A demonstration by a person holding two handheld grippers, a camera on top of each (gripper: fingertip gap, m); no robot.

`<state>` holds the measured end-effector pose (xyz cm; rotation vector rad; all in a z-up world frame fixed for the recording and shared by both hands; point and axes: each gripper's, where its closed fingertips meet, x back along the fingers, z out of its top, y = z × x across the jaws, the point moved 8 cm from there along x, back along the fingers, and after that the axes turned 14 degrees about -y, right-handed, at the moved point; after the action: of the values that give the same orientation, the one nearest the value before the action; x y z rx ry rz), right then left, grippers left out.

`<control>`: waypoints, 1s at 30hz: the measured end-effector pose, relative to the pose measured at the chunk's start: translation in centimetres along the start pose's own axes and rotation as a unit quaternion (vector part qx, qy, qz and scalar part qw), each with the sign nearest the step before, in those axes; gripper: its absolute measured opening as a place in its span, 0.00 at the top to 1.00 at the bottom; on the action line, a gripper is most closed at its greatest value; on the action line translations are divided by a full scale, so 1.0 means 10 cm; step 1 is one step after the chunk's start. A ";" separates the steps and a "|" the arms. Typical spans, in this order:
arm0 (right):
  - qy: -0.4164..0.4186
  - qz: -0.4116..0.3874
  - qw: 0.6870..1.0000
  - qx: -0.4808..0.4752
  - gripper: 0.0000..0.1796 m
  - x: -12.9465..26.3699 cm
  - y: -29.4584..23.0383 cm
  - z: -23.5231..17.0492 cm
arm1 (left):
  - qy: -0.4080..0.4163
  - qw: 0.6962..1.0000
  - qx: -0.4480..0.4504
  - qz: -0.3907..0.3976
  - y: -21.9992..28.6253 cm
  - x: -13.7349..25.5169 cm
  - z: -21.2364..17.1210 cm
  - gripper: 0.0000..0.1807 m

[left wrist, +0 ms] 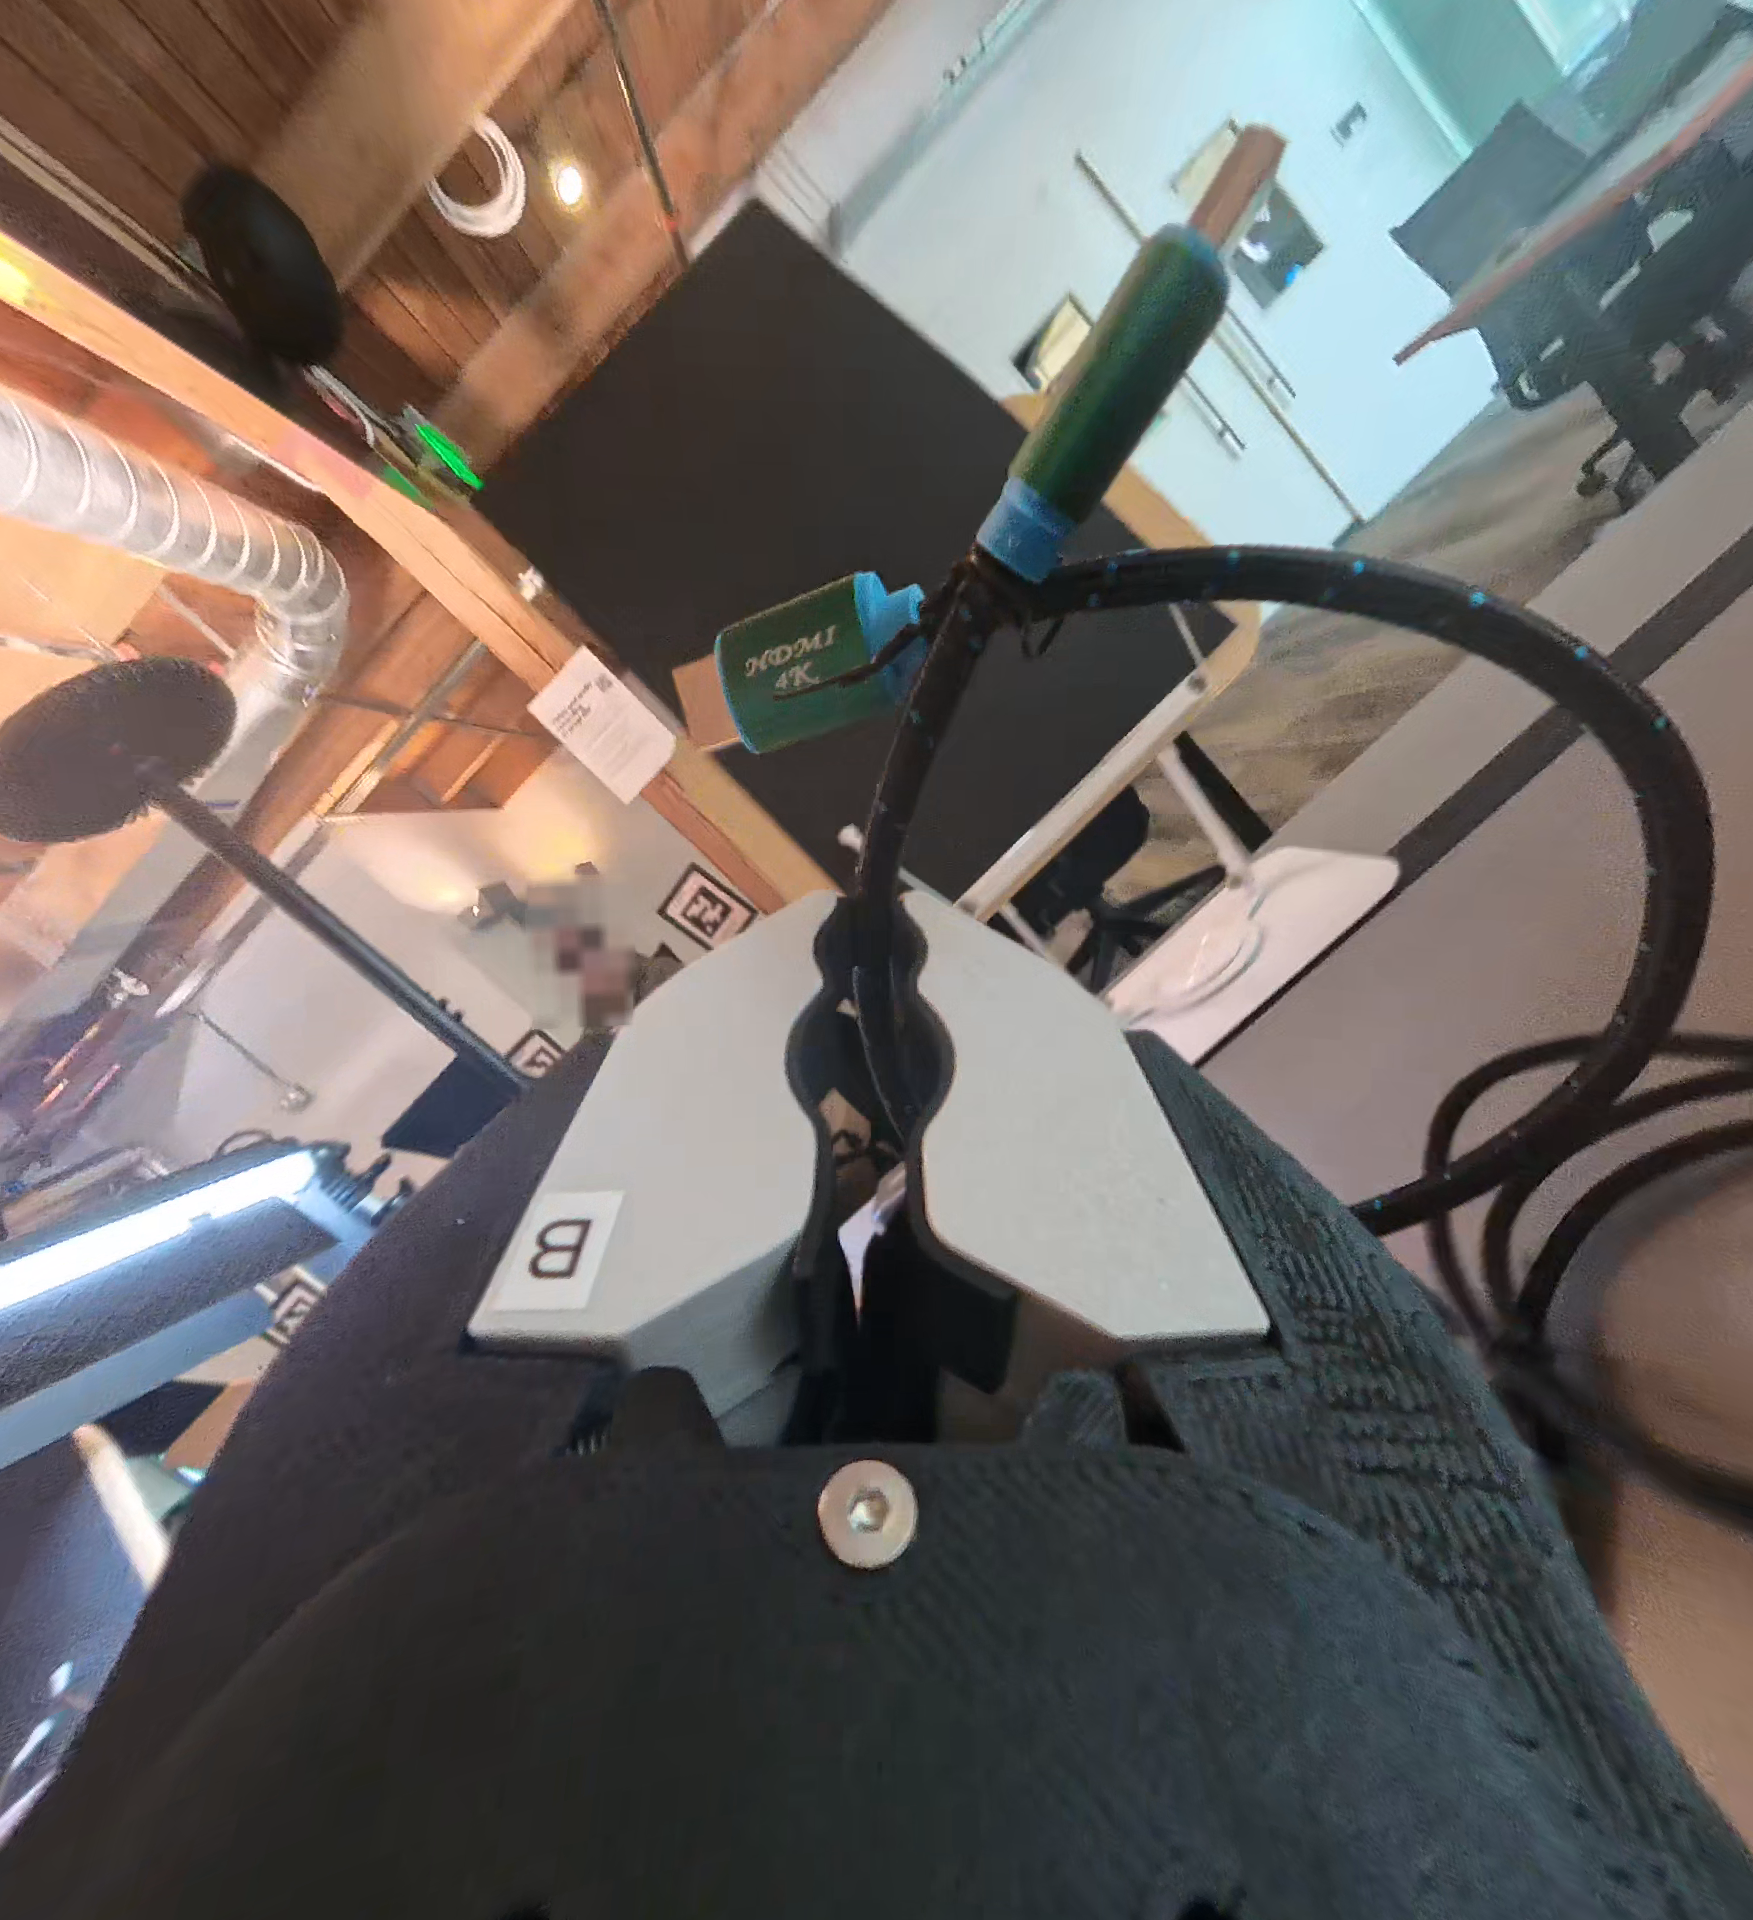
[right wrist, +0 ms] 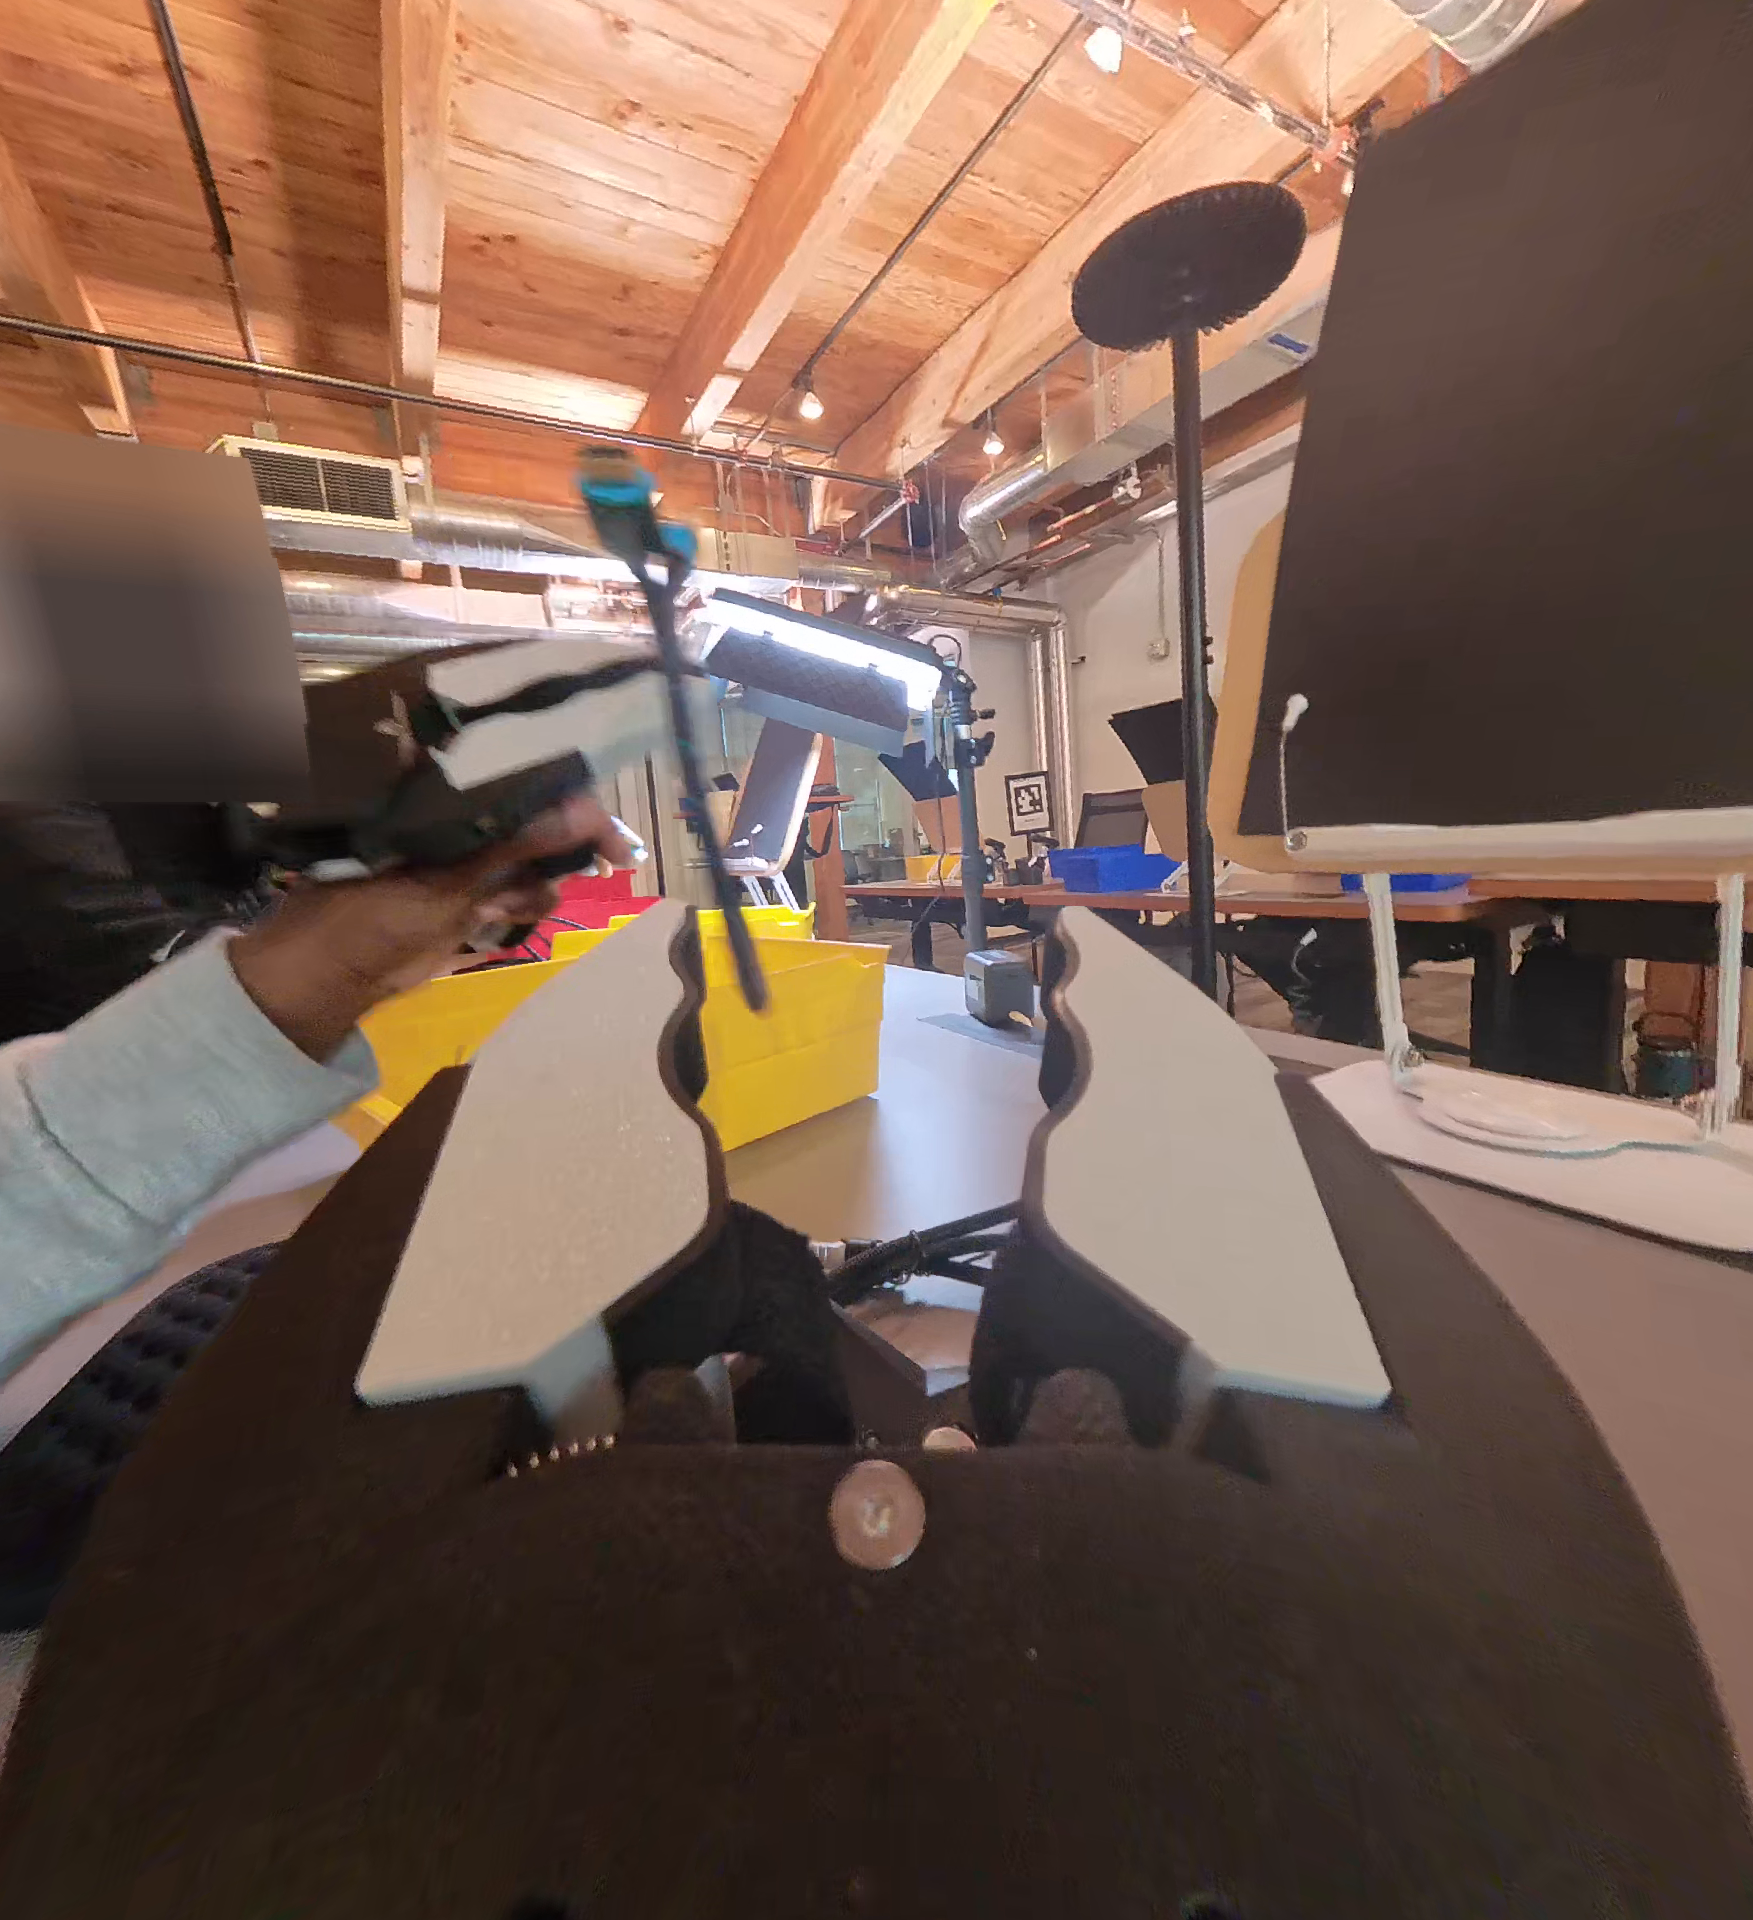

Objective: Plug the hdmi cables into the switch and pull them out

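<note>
Left hand-held gripper (left wrist: pixel 867 940) clamps braided hdmi cables (left wrist: pixel 887 790), green plugs (left wrist: pixel 799 681) pointing up; right hand-held gripper (right wrist: pixel 867 971) wide, empty, to their right. Switch unseen.

The HDMI cable (left wrist: pixel 1537 665) is black braid flecked with blue, and its two plugs (left wrist: pixel 799 681) have green bodies with light-blue collars. Both the left gripper (left wrist: pixel 867 940) and the right gripper (right wrist: pixel 867 961) show pale grey fingers (left wrist: pixel 706 1122) edged in black on textured black bodies, the left bearing a white sticker (left wrist: pixel 560 1247) with a black mark. In the right wrist view the bins (right wrist: pixel 747 997) are yellow, the sleeve (right wrist: pixel 93 1122) appears pale grey-green though blurred, the board (right wrist: pixel 1578 416) is matt black on a white stand (right wrist: pixel 1578 1174), and the ceiling (right wrist: pixel 591 187) is orange-brown planking.
</note>
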<state>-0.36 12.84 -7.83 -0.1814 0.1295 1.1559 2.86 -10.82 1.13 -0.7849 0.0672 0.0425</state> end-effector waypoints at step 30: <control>0.023 0.055 0.988 0.140 0.88 0.06 -0.25 0.08 | 0.225 0.828 0.297 -0.419 0.75 0.00 -0.06 0.79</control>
<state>2.13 12.54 -6.96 0.0490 0.3447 1.2297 2.35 -5.93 -4.57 -0.1270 0.1677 -0.9704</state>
